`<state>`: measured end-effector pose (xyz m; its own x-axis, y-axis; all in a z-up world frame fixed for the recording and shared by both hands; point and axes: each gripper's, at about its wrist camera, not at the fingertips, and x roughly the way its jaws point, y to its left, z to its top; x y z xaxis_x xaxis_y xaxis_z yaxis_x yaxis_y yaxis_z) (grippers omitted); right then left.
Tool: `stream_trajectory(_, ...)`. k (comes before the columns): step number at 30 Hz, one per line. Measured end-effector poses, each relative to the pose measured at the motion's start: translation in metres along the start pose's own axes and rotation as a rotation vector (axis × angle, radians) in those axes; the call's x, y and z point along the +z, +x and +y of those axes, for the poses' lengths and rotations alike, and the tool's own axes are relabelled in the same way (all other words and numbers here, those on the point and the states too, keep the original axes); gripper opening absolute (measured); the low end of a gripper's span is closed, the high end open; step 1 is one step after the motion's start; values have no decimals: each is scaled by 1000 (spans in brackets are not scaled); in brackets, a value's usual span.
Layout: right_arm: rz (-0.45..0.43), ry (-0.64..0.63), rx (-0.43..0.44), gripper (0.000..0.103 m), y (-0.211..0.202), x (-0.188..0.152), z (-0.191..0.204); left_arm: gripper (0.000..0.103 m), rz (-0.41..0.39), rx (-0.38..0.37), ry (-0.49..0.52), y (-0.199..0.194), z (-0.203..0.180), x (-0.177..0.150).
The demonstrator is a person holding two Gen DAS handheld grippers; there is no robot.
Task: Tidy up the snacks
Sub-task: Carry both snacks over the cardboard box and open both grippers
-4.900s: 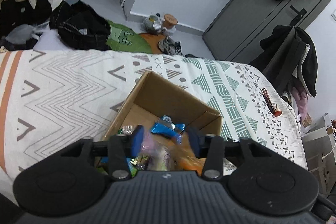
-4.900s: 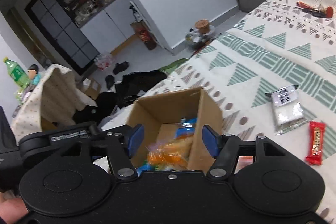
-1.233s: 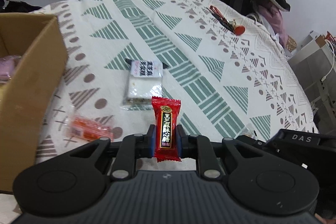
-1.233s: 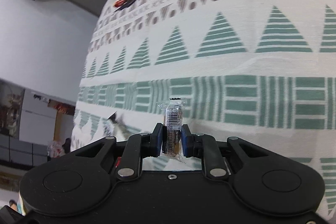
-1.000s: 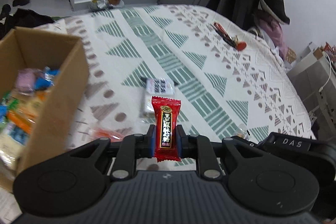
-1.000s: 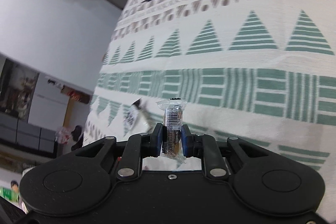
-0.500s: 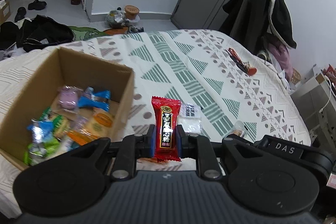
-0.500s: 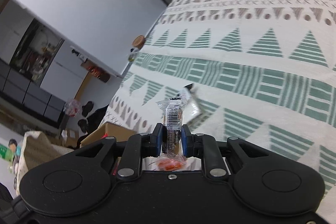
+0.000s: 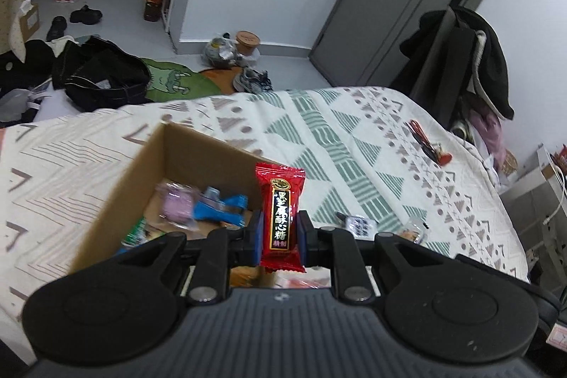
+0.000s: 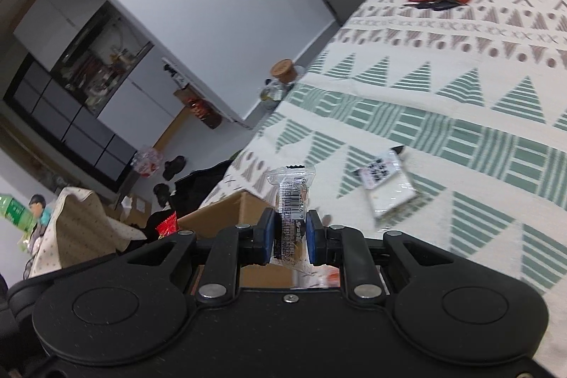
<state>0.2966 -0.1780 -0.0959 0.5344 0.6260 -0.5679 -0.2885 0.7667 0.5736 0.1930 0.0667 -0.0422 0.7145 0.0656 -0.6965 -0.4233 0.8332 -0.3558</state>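
The left gripper (image 9: 280, 238) is clamped on a red candy (image 9: 281, 216), held upright with its long axis pointing to 12 o'clock. From there the open cardboard box (image 9: 152, 165) of snacks on the bed (image 9: 354, 144) lies at about 10 o'clock, close below, so this arm looks nearer. The right gripper (image 10: 290, 238) pinches a clear-wrapped snack (image 10: 291, 197), also upright; the box edge sits at its 9 o'clock.
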Motion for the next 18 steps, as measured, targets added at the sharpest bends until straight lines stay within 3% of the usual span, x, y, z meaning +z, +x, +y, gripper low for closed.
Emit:
stream_trajectory(14, -6, -114, 91, 19, 11, -9, 46, 19, 5, 60, -55, 1, 48, 22)
stream_trajectory(18, -1, -135, 113, 19, 18, -12, 55, 23, -1, 99, -66, 3, 56, 25)
